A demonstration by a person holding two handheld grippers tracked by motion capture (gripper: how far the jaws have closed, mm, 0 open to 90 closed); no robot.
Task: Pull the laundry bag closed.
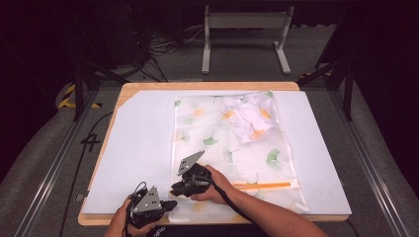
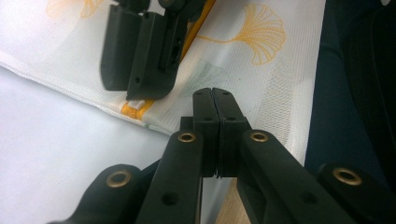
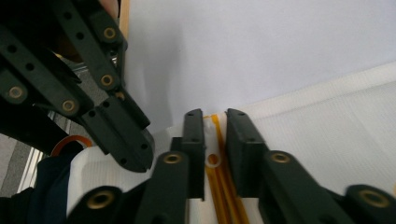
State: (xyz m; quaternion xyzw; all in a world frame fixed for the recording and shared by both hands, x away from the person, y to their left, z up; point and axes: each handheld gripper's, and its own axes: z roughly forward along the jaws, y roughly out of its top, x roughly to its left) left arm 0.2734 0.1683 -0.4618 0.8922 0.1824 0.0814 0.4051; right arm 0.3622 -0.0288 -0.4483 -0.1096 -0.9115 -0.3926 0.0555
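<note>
One mesh bag (image 1: 232,148), white and translucent with green and yellow ginkgo-leaf prints, lies flat on the white sheet (image 1: 138,148) that covers the wooden table (image 1: 207,86). It runs from the table's far edge to its near edge, a little right of the middle. Inside it, toward the far end, sits one crumpled bundle of white cloth (image 1: 249,118) with yellow patches. One orange zipper (image 1: 262,185) crosses the bag near the table's near edge.

Two tools are at work at the bag's near left corner. The right tool (image 1: 177,187) has its jaws slightly parted, one on each side of the zipper's end, where the ring of the zipper pull (image 3: 213,160) lies between them; they are not pressed onto it. The left tool (image 1: 169,204), at the table's near edge just beside the bag's corner, has its jaws pressed together with nothing visible between them.
</note>
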